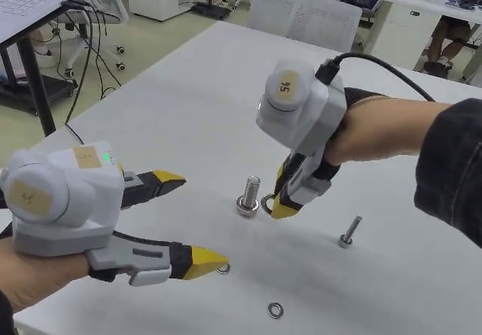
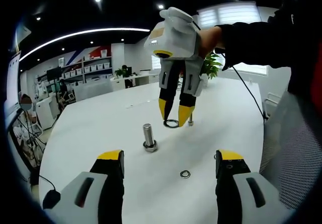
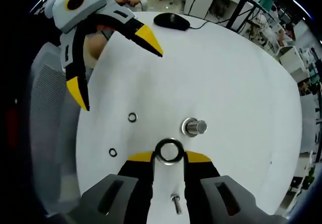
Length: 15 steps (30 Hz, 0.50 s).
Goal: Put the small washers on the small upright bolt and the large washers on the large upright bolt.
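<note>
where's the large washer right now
In the right gripper view the large washer is pinched in the right tool, close beside the large upright bolt.

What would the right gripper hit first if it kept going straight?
Probably the white tabletop, just beside the large upright steel bolt. The right gripper, shut on a large steel washer, points steeply down; depth is unclear.

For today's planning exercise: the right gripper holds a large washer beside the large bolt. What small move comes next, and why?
Probably shift the right gripper to centre its large washer above the large bolt: the washer is clamped beside the bolt, not over it.
</note>
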{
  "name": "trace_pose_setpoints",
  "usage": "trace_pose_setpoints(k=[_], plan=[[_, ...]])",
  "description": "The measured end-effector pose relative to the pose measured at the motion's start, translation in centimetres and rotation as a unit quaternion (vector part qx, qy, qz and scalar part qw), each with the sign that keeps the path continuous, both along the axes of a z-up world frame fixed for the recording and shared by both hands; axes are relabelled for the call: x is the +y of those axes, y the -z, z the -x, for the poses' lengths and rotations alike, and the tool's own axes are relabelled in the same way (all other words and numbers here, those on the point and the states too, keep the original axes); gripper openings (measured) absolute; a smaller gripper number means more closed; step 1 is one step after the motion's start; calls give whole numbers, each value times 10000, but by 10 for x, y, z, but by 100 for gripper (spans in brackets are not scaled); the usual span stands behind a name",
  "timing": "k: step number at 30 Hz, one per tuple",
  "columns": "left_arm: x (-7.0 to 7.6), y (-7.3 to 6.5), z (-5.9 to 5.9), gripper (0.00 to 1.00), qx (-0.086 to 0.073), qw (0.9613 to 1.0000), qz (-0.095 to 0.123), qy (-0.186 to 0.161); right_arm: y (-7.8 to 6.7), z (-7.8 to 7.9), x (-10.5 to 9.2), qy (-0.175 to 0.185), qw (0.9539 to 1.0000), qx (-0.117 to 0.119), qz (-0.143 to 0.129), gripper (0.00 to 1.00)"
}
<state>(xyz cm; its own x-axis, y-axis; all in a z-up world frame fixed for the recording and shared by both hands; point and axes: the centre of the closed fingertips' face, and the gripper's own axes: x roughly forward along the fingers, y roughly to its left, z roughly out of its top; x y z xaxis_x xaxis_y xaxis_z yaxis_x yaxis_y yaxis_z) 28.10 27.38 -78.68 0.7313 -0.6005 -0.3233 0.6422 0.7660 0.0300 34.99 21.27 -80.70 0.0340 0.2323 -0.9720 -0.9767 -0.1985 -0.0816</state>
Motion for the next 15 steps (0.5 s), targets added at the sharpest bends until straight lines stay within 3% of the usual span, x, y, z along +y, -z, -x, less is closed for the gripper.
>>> trace_pose_setpoints(k=[15], plan=[[1,0,0,74,-3,10000,6,-33,-19,-15,18,-117,9997,-184,-105,23]])
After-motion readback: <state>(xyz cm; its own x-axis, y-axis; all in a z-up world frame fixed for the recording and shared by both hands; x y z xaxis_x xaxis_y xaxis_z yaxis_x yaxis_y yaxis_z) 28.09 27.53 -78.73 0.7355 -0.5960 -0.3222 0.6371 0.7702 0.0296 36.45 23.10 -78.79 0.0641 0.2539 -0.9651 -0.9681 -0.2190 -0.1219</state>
